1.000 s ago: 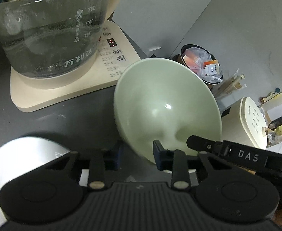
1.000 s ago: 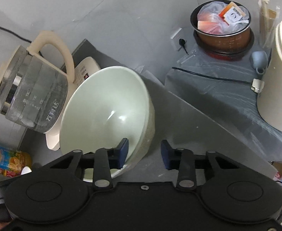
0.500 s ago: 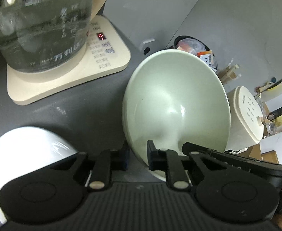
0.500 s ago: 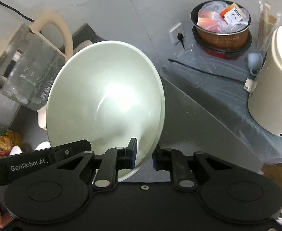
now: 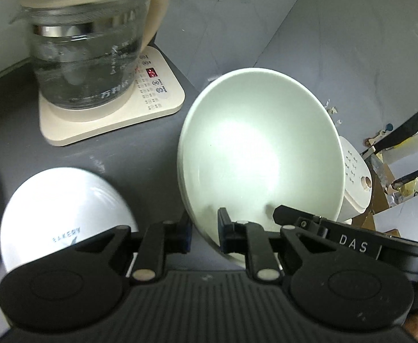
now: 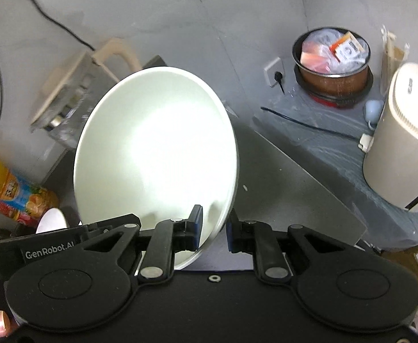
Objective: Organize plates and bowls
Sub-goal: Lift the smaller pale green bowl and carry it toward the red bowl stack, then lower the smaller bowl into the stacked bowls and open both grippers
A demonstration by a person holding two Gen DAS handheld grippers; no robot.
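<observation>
Above the dark grey table (image 5: 23, 131), a pale green bowl (image 5: 260, 157) hangs tilted on its side, its open mouth facing both cameras. Two grippers pinch its lower rim from opposite sides. The left gripper (image 5: 204, 234) is clamped on the rim edge nearest it, one finger inside the bowl and one behind. The right gripper (image 6: 213, 228) grips the other rim edge the same way, one finger in front of the bowl wall and one past it. In the left wrist view the right gripper's arm, marked DAS, reaches in from the lower right.

The relation that matters — the bowl sits directly ahead of both grippers, neither one nearer, while a white upturned bowl (image 5: 63, 208) printed with the word BAKERY rests on the table to the left and below, on the left gripper's side. Likely the green bowl is headed that way to be stacked. Behind stands a glass kettle (image 5: 86, 57) on its cream base.
</observation>
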